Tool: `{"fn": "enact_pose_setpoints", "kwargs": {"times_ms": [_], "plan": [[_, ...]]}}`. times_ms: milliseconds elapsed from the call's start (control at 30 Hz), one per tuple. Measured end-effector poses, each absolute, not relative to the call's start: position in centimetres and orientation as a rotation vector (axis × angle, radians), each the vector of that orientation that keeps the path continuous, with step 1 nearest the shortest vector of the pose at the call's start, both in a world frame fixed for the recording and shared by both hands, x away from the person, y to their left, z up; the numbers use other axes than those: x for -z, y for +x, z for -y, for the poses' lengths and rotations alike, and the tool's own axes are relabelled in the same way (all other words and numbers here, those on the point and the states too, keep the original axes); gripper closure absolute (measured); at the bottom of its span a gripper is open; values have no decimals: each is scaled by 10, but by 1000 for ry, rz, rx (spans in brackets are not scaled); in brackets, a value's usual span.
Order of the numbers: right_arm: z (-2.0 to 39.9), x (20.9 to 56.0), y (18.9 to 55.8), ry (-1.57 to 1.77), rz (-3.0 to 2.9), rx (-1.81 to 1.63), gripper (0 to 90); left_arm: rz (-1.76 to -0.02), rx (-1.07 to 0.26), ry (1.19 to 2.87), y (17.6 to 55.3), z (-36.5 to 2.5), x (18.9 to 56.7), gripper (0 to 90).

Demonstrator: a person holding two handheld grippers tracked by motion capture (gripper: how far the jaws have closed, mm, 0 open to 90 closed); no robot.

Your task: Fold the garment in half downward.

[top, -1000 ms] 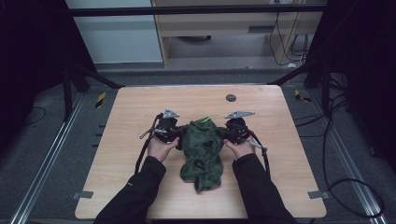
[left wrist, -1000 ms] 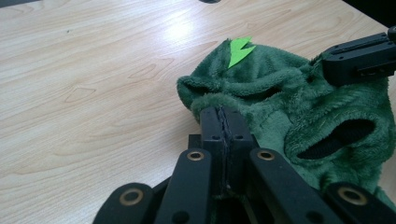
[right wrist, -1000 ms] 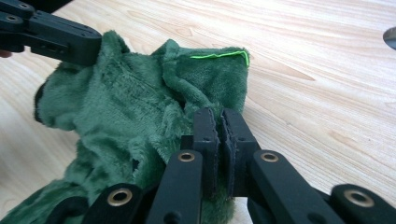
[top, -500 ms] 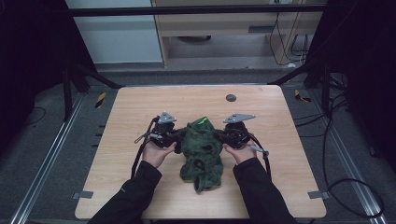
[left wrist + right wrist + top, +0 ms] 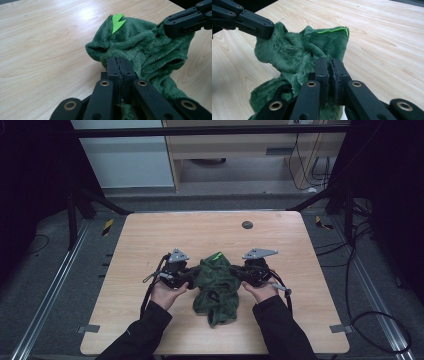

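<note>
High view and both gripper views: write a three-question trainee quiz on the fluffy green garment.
1. True or false: both grippers are shut on the fluffy dark green plush garment.
2. What colour is the jagged felt patch on the garment?
A) red B) bright green C) white
3. What small thing lies on the light wooden table beyond the garment?

Key:
1. True: the left gripper and the right gripper each pinch fabric.
2. B.
3. A dark round disc.

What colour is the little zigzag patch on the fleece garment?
Bright lime green patch on dark green fleece garment; clearest in the left gripper view.
</note>
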State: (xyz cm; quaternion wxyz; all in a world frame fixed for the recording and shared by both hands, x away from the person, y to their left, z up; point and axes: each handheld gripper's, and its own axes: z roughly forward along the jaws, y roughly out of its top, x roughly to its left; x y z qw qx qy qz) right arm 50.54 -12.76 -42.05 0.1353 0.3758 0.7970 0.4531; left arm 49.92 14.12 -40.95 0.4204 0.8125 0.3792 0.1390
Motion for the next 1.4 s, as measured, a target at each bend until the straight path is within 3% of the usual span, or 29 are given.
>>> {"fn": "enact_pose_setpoints", "kwargs": {"times_ms": [1400], "plan": [[133,454,444,1056,-2420,-1332,823,-934,-252,2150,443,-152,444,889]]}}
